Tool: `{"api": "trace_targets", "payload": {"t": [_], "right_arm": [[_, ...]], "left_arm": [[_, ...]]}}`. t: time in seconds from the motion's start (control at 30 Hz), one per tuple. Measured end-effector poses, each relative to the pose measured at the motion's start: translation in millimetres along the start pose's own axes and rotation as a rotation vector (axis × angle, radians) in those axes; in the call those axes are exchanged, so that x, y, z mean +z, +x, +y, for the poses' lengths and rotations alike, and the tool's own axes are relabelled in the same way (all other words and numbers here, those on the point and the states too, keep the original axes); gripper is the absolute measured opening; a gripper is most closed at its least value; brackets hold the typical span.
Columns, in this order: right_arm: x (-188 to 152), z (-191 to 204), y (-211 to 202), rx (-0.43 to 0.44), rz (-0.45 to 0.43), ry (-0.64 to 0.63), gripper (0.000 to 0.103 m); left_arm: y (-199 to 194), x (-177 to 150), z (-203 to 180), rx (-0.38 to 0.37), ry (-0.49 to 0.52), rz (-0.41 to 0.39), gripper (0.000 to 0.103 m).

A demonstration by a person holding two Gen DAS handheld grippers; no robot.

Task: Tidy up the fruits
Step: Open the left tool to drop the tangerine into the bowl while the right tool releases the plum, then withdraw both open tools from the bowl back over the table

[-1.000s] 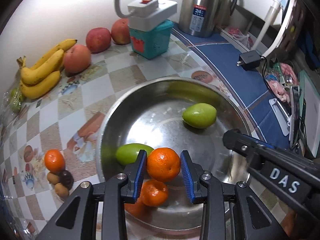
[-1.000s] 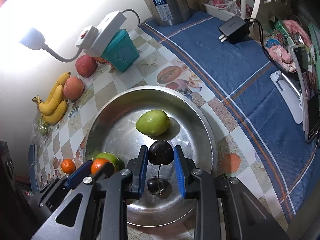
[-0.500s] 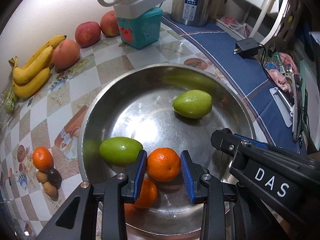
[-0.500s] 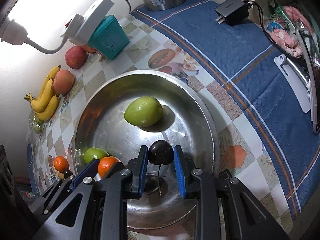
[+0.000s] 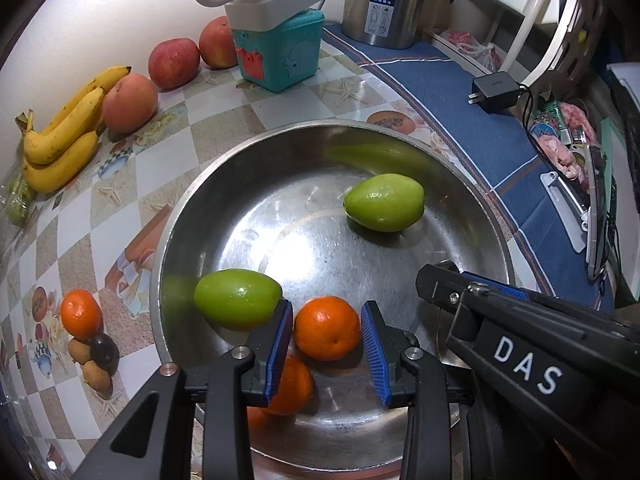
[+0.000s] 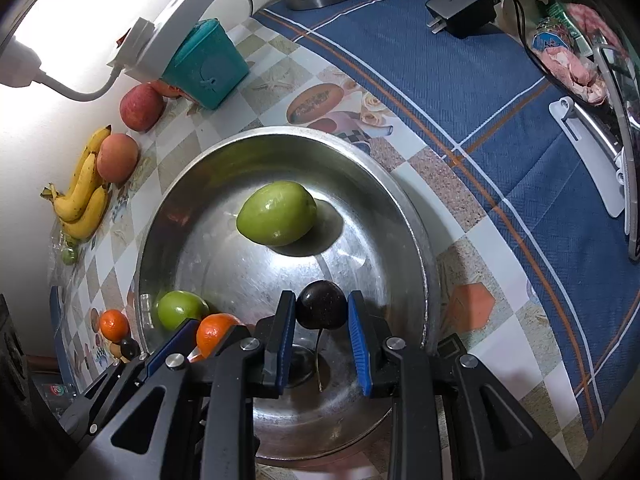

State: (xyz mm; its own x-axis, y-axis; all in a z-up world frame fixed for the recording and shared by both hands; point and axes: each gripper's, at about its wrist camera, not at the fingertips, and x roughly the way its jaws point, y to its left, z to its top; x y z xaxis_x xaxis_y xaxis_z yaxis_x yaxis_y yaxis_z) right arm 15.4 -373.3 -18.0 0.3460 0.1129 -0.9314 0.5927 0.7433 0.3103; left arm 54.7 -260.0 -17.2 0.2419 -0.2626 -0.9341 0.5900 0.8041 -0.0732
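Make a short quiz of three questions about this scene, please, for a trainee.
1. True or false: the right gripper holds a banana.
2. How many green fruits lie in the metal bowl? A one, B two, C three.
3. Which fruit is between the jaws of the left gripper?

Key:
1. False: it is shut on a dark cherry.
2. B.
3. An orange. The jaws have just been opening, and a small gap shows beside it.

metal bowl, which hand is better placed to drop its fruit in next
Left. Its tongs have just been opening around the orange, low in the metal bowl. The right tongs grip a dark cherry.
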Motion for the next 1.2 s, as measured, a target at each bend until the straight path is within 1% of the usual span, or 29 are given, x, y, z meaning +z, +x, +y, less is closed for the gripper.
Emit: {"api": "trace_targets", "payload": {"t": [0.03, 0.1, 0.23, 0.33, 0.63, 0.8, 1.1, 1.2], "right_arm": [[-0.2, -0.1, -0.3, -0.001, 0.001, 0.001, 0.028], [0.2, 0.4, 0.4, -0.002, 0.002, 0.0, 0.029], [0.7, 1.0, -0.5, -0.001, 0.0, 0.0, 0.03], [0.7, 1.1, -3.3, -0.001, -0.006, -0.004, 0.034], [1.5, 2.3, -27.3, 0.016, -0.067, -0.008, 0.034], [1.2, 1.4, -35.3, 0.017, -0.086, -0.007, 0.034], [-4.1, 6.9, -39.5, 0.013, -0.089, -0.028, 0.034], [-6.5, 10.9, -40.7, 0.014, -0.089, -0.041, 0.034]], "left_arm": [[-0.5, 0.4, 0.1, -0.004, -0.002, -0.001, 0.043], [-1.6, 0.6, -0.1, -0.006, -0.003, -0.002, 0.045], [-4.5, 1.1, -0.5, -0.005, -0.002, -0.005, 0.045], [-8.9, 1.8, -1.2, -0.007, -0.002, -0.011, 0.045], [-24.6, 3.2, 2.8, 0.008, -0.015, -0.017, 0.05], [-31.1, 1.0, 17.6, 0.026, -0.06, -0.01, 0.05], [-44.3, -4.5, 61.2, 0.055, -0.202, -0.012, 0.05], [-49.0, -10.2, 72.0, 0.068, -0.213, -0.016, 0.05]]}}
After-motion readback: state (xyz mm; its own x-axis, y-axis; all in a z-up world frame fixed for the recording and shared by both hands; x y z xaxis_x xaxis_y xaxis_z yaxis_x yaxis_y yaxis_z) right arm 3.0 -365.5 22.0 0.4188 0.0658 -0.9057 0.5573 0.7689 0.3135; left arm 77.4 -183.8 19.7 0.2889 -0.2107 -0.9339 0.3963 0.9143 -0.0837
